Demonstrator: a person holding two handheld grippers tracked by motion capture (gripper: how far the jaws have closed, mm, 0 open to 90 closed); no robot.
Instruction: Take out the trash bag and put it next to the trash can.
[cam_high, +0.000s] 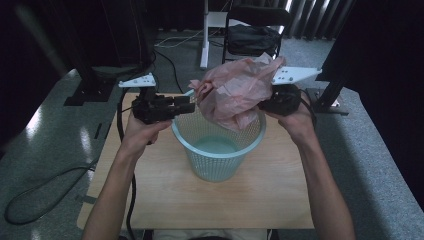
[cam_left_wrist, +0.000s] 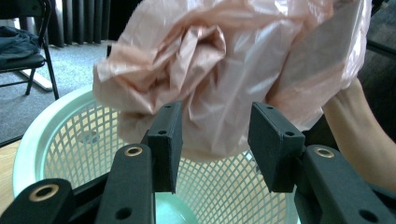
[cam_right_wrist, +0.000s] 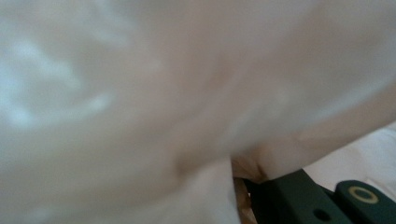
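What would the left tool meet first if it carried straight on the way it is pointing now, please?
Most likely the pink plastic bag: it hangs directly ahead of the left tool, between its open jaws, above the basket. How far off it is remains hard to judge.

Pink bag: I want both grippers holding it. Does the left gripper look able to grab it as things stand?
Probably yes. The left gripper is open, its jaws pointed at the bag with nothing between, above the basket. The right gripper seems to hold the bag's far side.

Both forearms are bare, with no sleeves. The left gripper (cam_high: 187, 106) and right gripper (cam_high: 264, 106) are black, each topped by a grey three-cornered plate with small holes. Brass-ringed screw holes dot the black jaws, and a black cable trails toward the lower left of the frame.
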